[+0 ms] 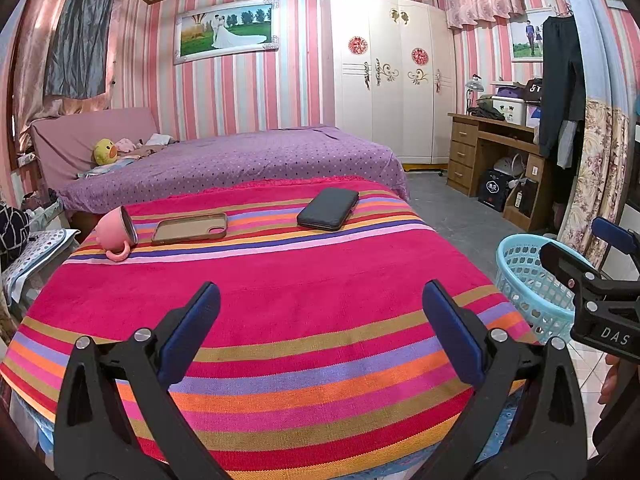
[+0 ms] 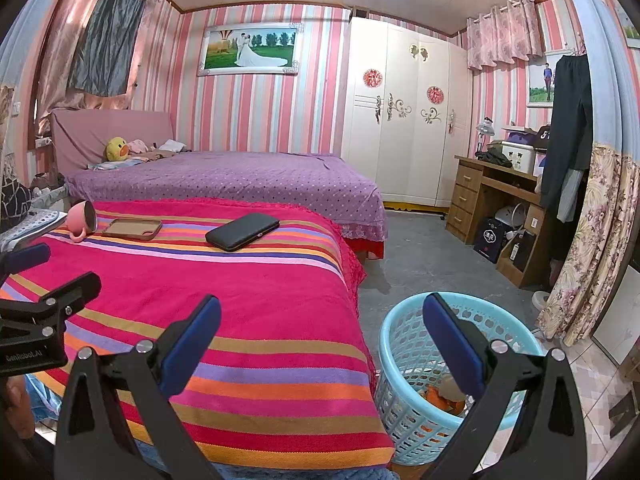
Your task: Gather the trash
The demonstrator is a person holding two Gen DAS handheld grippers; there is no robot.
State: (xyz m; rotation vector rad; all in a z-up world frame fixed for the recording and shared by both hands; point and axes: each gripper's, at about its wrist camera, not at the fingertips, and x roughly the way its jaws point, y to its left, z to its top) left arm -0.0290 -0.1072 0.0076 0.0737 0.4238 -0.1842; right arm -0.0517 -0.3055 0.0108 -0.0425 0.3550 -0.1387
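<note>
Right wrist: trash point(image 2: 444, 394) in basket point(image 2: 400, 432) below right tongs' point(image 2: 322, 344) spread fingers.

Both fisheye views are evenly and brightly lit by soft indoor light with saturated colours and only faint shadows, sharp at the centre, while walls and curtains point(image 2: 588, 240) bow strongly toward the dark vignetted corners and the wardrobe point(image 1: 394, 76) shows mild glare.
</note>
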